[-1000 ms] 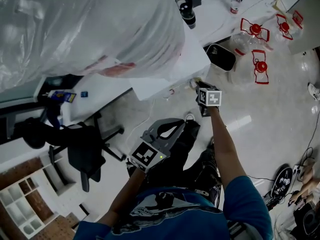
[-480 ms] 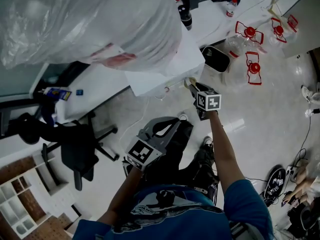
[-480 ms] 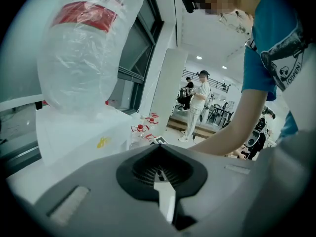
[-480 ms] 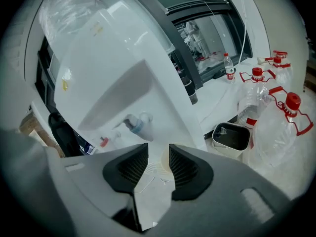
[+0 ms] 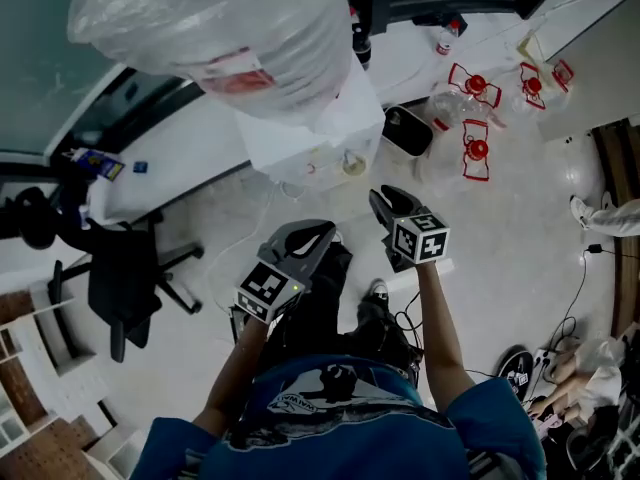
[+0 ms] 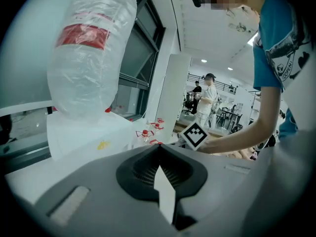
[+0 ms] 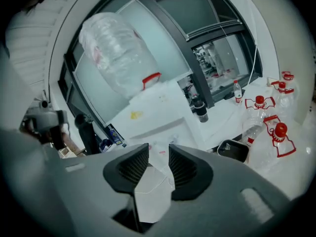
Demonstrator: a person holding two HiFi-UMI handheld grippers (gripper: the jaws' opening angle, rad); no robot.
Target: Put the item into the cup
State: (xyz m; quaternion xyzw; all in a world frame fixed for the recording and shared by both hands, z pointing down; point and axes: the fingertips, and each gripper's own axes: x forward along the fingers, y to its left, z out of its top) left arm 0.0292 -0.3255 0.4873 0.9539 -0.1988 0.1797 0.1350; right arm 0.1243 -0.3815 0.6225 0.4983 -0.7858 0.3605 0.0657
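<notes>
Small yellow item [image 5: 352, 164]: sits at the near edge of the white tabletop [image 5: 200, 148], centre of the head view, just below the big clear plastic bag with a red band [image 5: 230, 28]. It looks round and pale-rimmed there, so it may already be inside a clear cup, but it is too small for me to tell. No long axis can be made out either. My right gripper [image 5: 380, 200] is just below and slightly right of it, off the table edge and not touching, with its jaws pointing up-frame toward it. In the right gripper view the same yellow spot [image 7: 136, 114] is above and left of the gripper [image 7: 158, 157], so the line of approach runs forward and a little leftward. Jaws there are apart and closing, with only bare table showing between them; nothing is held. My left gripper [image 5: 322, 232] is lower and further left in the head view, farther from the item. Its jaws meet at the tips and it is empty [image 6: 159, 147]. Judgement: the right gripper is the nearer one, so any further work on the item falls to it.
</notes>
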